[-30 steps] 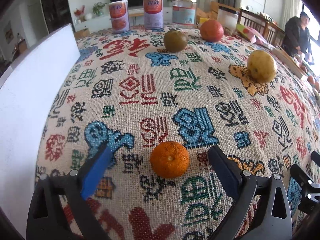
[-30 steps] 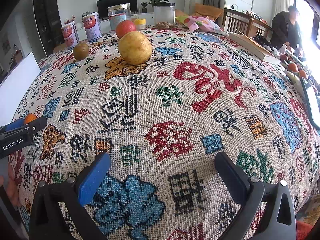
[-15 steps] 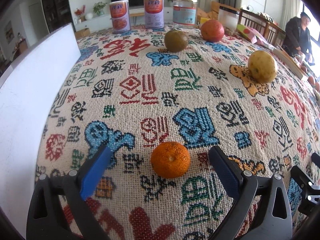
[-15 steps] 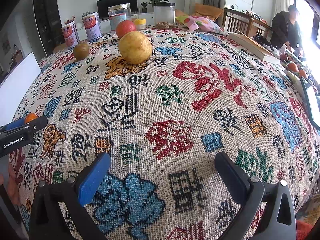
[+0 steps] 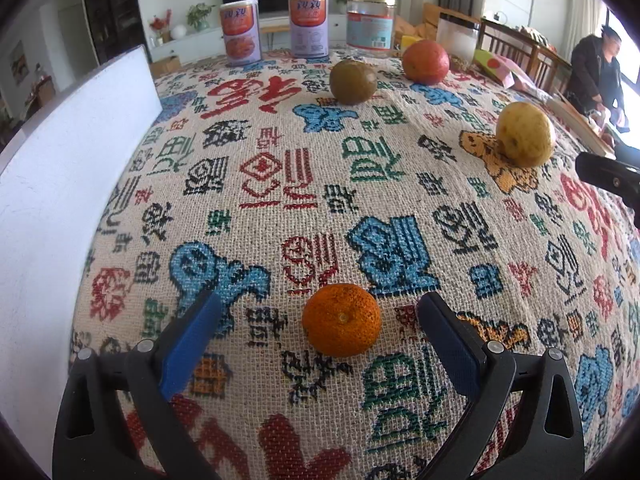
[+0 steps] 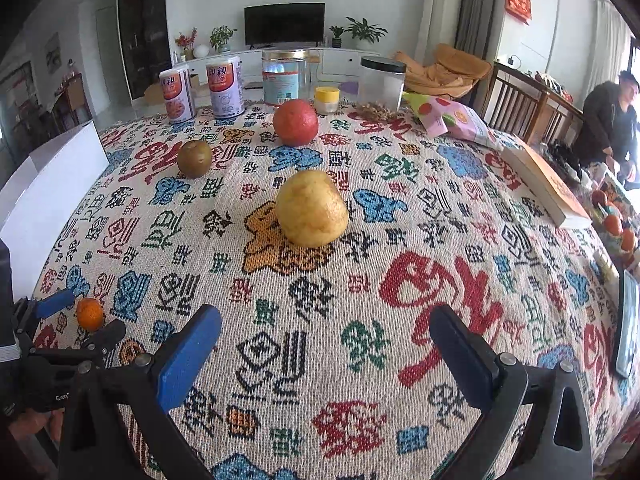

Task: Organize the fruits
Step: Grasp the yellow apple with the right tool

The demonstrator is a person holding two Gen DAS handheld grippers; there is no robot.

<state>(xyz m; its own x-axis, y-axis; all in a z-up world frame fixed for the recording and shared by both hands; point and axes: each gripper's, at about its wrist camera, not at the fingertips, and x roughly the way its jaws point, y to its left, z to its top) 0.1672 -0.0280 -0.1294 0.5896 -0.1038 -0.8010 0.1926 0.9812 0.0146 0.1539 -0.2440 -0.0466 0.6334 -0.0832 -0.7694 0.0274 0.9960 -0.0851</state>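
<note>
Broadly, everything is logged relative to the woven cloth-covered table with coloured character patterns (image 6: 360, 280). Along its left edge stands a white flat board (image 5: 60, 200). Fruits, largest down: a yellow dimpled round citrus (image 6: 311, 209) mid-table, a red-orange round fruit (image 6: 295, 122) toward the far edge, a brownish-green round fruit (image 6: 195, 158) left of that, and a small orange mandarin (image 5: 341, 319) at the near left.

Left gripper (image 5: 320, 336): jaws wide apart, bracketing the mandarin, touching nothing. Right gripper (image 6: 324, 344): jaws wide apart, empty, over bare cloth short of the yellow citrus.

Handling estimate: mandarin likely light, skin soft and loose, bruises under hard squeeze; grip across its widest girth, gently. Round shape may roll on the cloth.

View notes: right wrist shows the left gripper's fingers beside the mandarin plus a book and snack bag at the table's right; left wrist alone shows the mandarin's stem dimple and clearance to each pad.
</note>
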